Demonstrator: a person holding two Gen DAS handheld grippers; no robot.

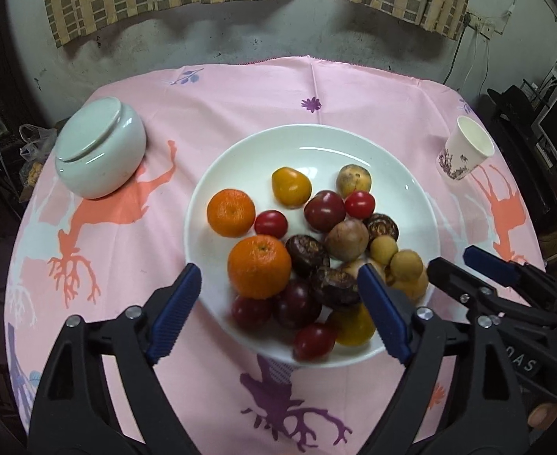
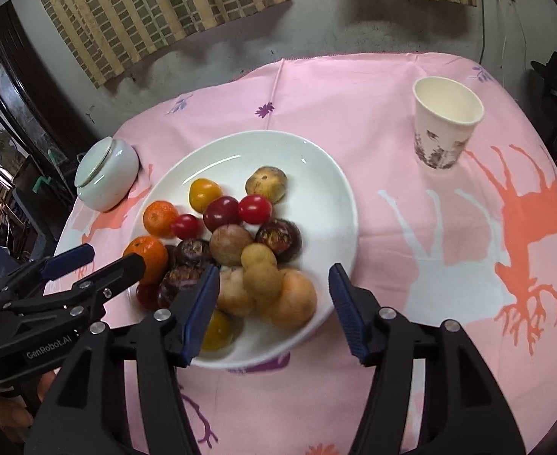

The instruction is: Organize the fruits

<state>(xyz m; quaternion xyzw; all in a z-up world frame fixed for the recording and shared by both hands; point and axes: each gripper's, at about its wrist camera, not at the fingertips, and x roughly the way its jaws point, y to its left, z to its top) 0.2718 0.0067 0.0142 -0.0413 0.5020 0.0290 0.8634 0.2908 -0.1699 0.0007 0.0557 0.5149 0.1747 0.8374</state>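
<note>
Over the white plate (image 1: 240, 151) heaped with round fruits (image 1: 301, 242), left gripper (image 1: 278, 303) and right gripper (image 2: 274, 303) both gape, holding nothing.

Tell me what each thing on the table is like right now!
Left gripper: open, holding nothing.
Right gripper: open, holding nothing.
Round white ceramic plate: full of mixed fruits.
White paper cup with floral print: upright, looks empty.
Pale green ceramic jar: lid on, slightly askew.
</note>
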